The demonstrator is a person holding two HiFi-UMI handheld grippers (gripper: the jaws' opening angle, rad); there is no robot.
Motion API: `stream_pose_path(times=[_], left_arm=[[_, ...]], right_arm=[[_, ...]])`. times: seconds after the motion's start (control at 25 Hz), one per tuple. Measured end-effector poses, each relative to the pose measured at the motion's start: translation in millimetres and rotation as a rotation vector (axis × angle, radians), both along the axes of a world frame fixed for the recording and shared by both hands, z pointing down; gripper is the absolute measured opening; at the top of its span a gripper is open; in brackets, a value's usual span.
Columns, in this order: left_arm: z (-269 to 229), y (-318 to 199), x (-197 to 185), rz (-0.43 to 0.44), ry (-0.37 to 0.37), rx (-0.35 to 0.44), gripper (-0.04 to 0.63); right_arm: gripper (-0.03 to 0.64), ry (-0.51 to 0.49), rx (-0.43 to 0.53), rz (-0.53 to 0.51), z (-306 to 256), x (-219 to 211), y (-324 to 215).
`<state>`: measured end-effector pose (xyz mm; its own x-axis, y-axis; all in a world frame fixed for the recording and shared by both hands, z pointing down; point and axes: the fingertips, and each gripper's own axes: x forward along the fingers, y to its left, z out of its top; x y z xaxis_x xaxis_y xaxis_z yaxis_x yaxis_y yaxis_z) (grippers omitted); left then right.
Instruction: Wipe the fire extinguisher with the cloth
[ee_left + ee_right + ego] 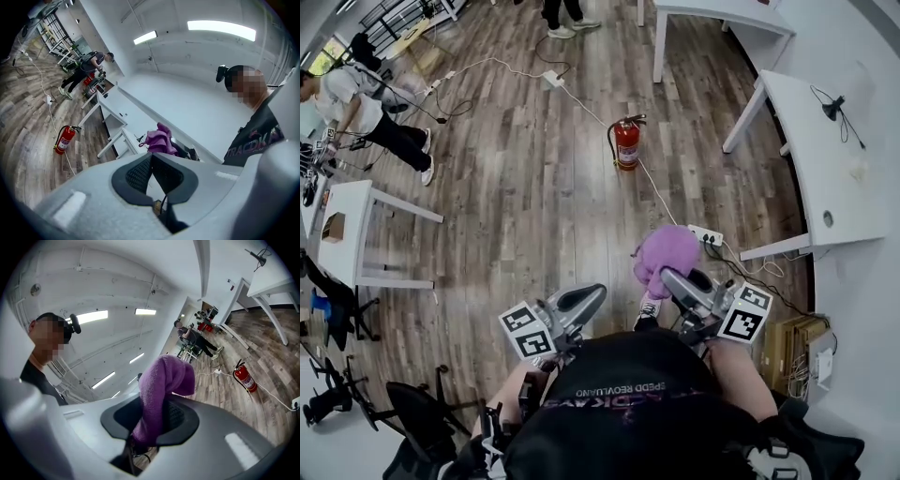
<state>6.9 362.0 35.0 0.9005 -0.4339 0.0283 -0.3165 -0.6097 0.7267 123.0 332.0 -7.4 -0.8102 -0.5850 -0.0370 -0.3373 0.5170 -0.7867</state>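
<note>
Extinguisher (626, 142) stands upright on the wooden floor (534, 206) well ahead of me, long axis vertical, black handle and hose at the top. A white cable (661, 192) runs just beside its base. Its pale label is too small to read. My right gripper (673, 277) is clamped on the purple cloth (666, 253), which bunches above the jaws. My left gripper (592, 298) is closed on nothing.

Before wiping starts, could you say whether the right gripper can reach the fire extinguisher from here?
Probably not yet: the fire extinguisher stands far off across the floor from the right gripper holding the cloth.
</note>
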Motion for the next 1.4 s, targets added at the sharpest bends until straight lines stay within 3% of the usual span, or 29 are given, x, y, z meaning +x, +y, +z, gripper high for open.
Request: stream_pose_path(times=[0.24, 0.48, 0.68, 1.12, 1.4], left_arm=[[-0.9, -33.8, 52.5, 0.023, -0.027, 0.009, -0.003], [3.6, -66.1, 60.5, 0.040, -0.030, -0.011, -0.003], [9.1, -103.6, 41.9, 0.067, -0.005, -0.019, -0.003], [10.4, -229.5, -43.5, 0.131, 0.040, 0.021, -0.003], [28.8, -267.1, -63.1, 0.143, 0.063, -0.026, -0.003]], right_arm=[[0.094, -0.006, 0.006, 0.015, 0.1, 51.4, -38.4], [0.094, -0.004, -0.008, 0.064, 3.2, 69.4, -72.8], [0.094, 0.026, -0.014, 0.095, 6.4, 52.1, -108.3], [0.094, 0.093, -0.005, 0.233, 5.5, -13.8, -223.8], [0.094, 0.131, -0.041, 0.238, 22.2, -39.6, -280.4]])
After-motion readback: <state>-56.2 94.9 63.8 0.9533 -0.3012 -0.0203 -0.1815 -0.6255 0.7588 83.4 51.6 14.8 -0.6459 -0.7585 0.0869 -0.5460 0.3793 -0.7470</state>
